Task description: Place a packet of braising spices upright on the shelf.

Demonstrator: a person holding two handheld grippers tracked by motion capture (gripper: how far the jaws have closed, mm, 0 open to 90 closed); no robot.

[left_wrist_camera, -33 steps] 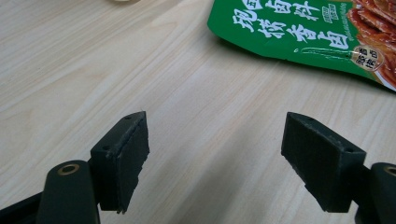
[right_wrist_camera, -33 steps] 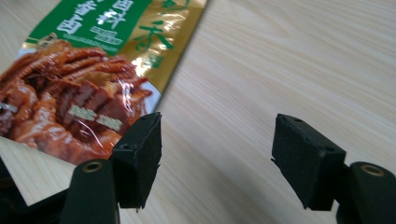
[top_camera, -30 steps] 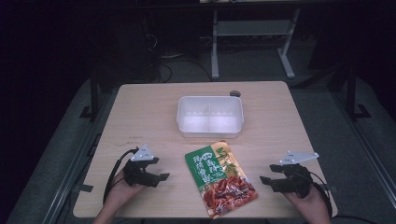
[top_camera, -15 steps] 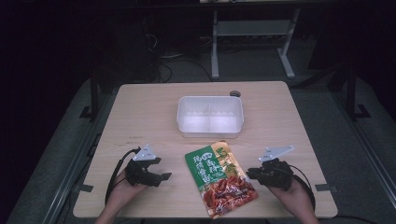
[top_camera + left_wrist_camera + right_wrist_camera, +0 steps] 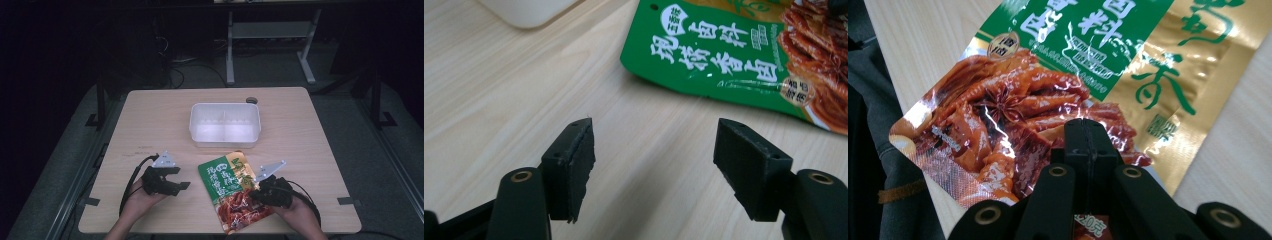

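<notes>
A glossy snack packet (image 5: 235, 192), green and gold with a picture of reddish braised meat, lies flat on the wooden table (image 5: 310, 135) near the person's edge, a little right of centre and angled so its lower corner points toward the table's front. The right gripper (image 5: 257, 194) sits over the packet's right side, and in the right gripper view its two black jaws are pressed together with no gap, their tips against the printed meat on the packet (image 5: 1038, 95); whether any film is actually pinched between them I cannot tell from here. The right hand (image 5: 295, 212) behind it rests at the table's front edge, cable looping off to the side. To the left of the packet, well apart from it, the left gripper (image 5: 182, 186) is held low over bare wood in the left hand (image 5: 142, 200), jaws spread wide with nothing between them; the left gripper view shows the packet's green top edge (image 5: 724, 50) just beyond the open jaws. Behind the packet, toward the middle of the table, stands a white plastic tub (image 5: 225, 125), and a small dark round thing (image 5: 251, 100) lies beyond it near the far edge.
</notes>
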